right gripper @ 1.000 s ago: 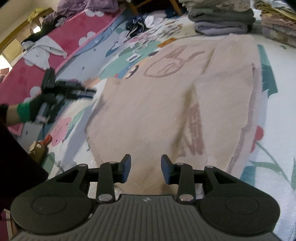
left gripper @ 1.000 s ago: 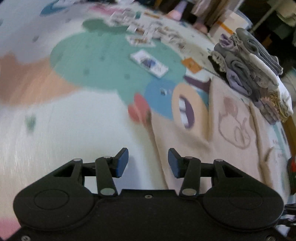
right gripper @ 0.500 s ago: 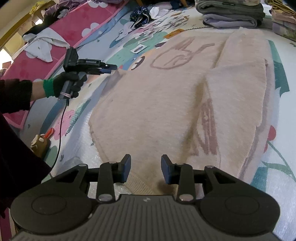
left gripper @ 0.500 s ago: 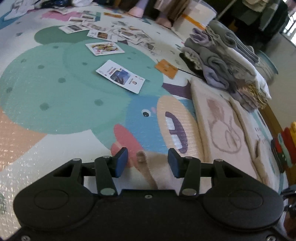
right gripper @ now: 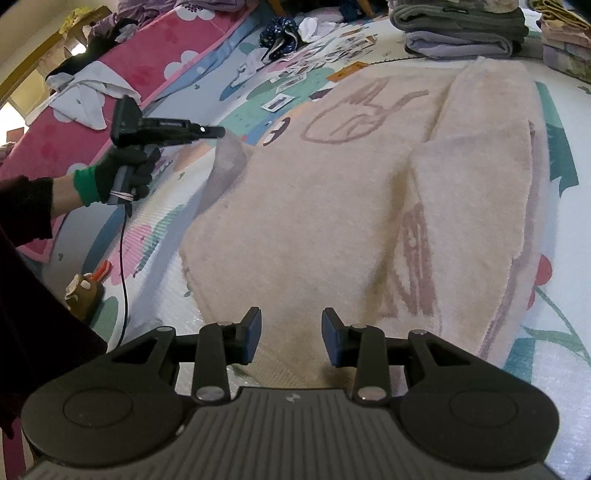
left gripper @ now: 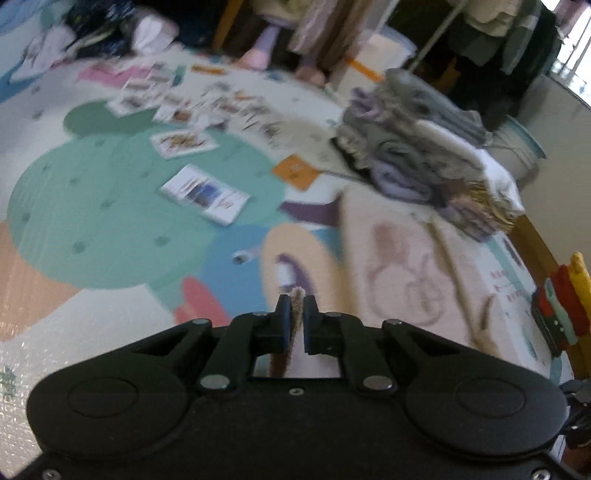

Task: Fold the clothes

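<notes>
A fluffy pale pink sweater (right gripper: 314,206) with a mauve line drawing lies flat on the play mat, its right side folded inward. My left gripper (left gripper: 296,308) is shut on a corner of that sweater (left gripper: 402,266); a strip of fabric stands pinched between its pads. In the right wrist view a gloved hand (right gripper: 125,166) holds the left gripper (right gripper: 218,131) above the mat, and the left edge of the sweater hangs lifted from it. My right gripper (right gripper: 291,332) stands open just over the near hem, with nothing pressed between its fingers.
A stack of folded clothes (left gripper: 424,155) sits beyond the sweater, also in the right wrist view (right gripper: 461,33). Picture cards (left gripper: 203,194) are scattered on the green part of the mat (left gripper: 92,206). A small toy (right gripper: 85,291) and a cable lie at the left; a pink mattress (right gripper: 147,55) borders the mat.
My left gripper went from open beside the sweater's edge to shut on it, and has risen, lifting that corner off the mat. The right gripper has kept still and open.
</notes>
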The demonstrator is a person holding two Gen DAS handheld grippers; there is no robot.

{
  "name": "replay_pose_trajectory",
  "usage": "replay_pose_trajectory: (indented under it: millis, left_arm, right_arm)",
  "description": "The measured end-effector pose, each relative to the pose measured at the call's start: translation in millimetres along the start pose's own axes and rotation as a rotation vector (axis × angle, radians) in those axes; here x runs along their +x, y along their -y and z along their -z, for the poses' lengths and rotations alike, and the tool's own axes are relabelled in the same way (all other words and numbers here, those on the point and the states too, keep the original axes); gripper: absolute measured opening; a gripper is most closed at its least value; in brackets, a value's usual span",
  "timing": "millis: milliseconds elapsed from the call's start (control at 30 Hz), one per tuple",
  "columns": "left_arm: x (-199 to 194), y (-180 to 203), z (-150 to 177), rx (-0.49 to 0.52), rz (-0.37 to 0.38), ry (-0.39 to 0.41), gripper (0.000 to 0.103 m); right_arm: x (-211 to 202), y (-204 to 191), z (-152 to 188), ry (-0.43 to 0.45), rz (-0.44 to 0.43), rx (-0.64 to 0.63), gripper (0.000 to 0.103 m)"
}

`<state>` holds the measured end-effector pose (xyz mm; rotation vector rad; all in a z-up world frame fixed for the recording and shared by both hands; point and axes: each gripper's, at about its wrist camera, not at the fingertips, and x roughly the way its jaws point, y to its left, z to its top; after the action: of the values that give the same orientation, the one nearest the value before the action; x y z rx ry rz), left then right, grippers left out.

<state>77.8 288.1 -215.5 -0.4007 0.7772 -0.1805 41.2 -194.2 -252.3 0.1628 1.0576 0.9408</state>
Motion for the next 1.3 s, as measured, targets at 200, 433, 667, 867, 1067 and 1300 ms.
replay_pose_trajectory:
  millis: [200, 433, 667, 867, 1067, 1300]
  left_arm:
    - [-3, 88, -5, 0.146, 0.103, 0.001, 0.003]
    - [33, 186, 24, 0.394, 0.224, -0.102, 0.003]
    - [47, 229, 58, 0.541, 0.242, -0.138, 0.003]
    - [39, 242, 64, 0.629, 0.209, -0.072, 0.003]
    - [32, 243, 63, 0.675, 0.202, -0.007, 0.003]
    - [8, 216, 46, 0.587, 0.21, 0.056, 0.012]
  right_arm:
    - [-5, 5, -3, 0.028, -0.033, 0.057, 0.037]
    - [-10, 56, 1, 0.155, -0.268, 0.538, 0.042]
    - [1, 109, -26, 0.198, -0.397, 0.948, 0.059]
    - [43, 95, -125, -0.087, -0.296, 0.763, 0.065]
    - [113, 74, -170, -0.31, -0.308, 0.636, 0.054]
    - [99, 55, -173, -0.278, -0.321, 0.488, 0.011]
